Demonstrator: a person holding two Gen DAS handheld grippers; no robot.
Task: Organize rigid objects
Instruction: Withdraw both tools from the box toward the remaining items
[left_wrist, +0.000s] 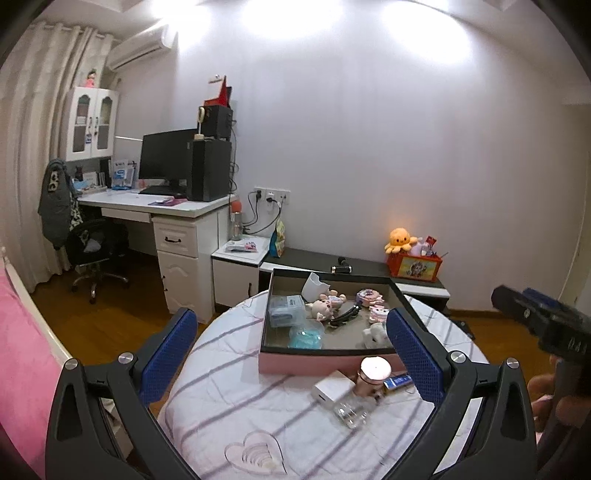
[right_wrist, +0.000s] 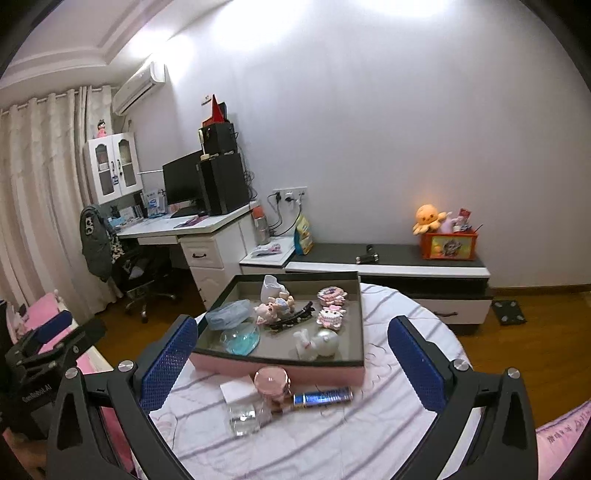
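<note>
A pink box (left_wrist: 317, 363) (right_wrist: 229, 363) with a grey inside stands on the round striped table (left_wrist: 258, 406) (right_wrist: 332, 435). It holds a doll (left_wrist: 325, 308) (right_wrist: 271, 308), a black hair clip (left_wrist: 345, 315) (right_wrist: 291, 315), a blue bowl (left_wrist: 306, 334) (right_wrist: 240, 338) and several trinkets. In front of the box lie a pink-capped bottle (left_wrist: 373, 374) (right_wrist: 272, 382), a white box (left_wrist: 332, 391) (right_wrist: 236, 393), a clear glass piece (left_wrist: 349, 411) (right_wrist: 243, 419) and a blue tube (left_wrist: 397, 381) (right_wrist: 321, 398). My left gripper (left_wrist: 291, 354) and right gripper (right_wrist: 295, 358) are open and empty above the table.
A low black-and-white cabinet (left_wrist: 369, 266) (right_wrist: 388, 266) with an orange toy box (left_wrist: 413, 266) (right_wrist: 448, 245) stands behind the table. A desk (left_wrist: 155, 206) (right_wrist: 184, 227) and chair are at the left. A pink bed (left_wrist: 22, 350) lies at the left edge.
</note>
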